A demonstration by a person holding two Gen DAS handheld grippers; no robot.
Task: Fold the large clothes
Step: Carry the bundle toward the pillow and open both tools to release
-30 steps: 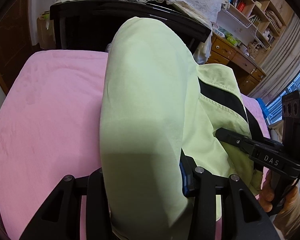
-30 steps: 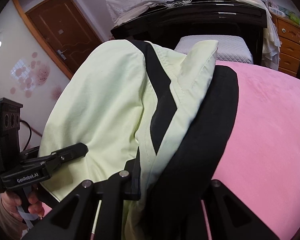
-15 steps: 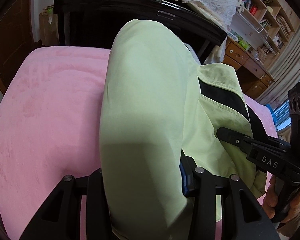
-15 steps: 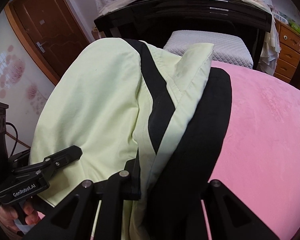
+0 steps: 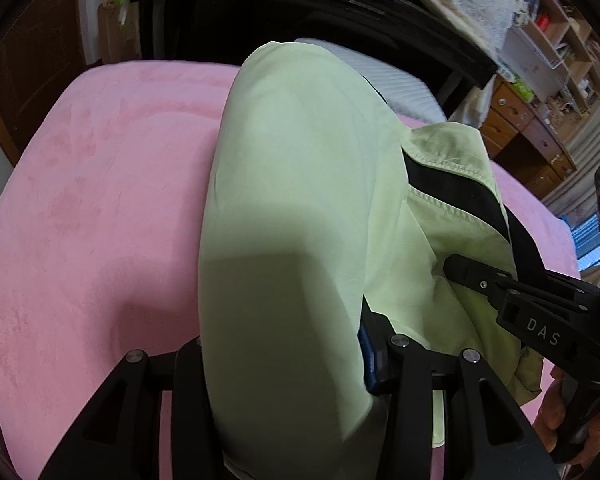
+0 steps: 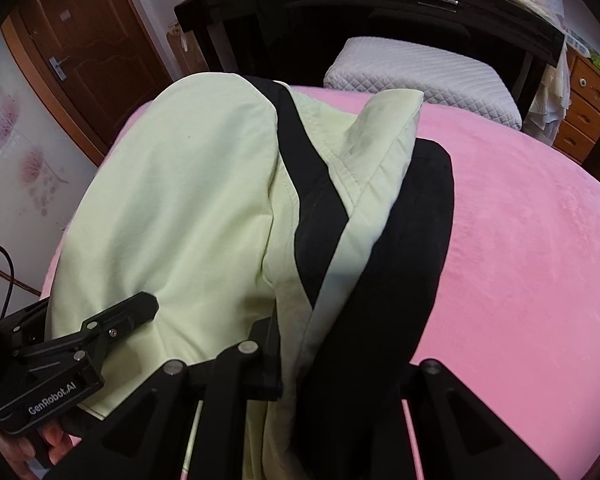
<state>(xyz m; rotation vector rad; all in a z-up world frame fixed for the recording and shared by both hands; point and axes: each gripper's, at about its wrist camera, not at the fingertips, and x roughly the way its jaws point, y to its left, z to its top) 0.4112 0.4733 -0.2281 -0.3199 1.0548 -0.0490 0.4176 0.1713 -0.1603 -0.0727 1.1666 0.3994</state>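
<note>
Over the last second both grippers have sunk toward the pink plush bedspread (image 5: 92, 208), which now fills more of each view. The left gripper (image 5: 288, 364) stays clamped on a thick bunch of the pale green cotton garment with black stripes (image 5: 300, 184), which drapes forward from its jaws. The right gripper (image 6: 296, 364) pinches the same garment narrowly at its black-trimmed edge. In my judgement the fold is being laid down.
</note>
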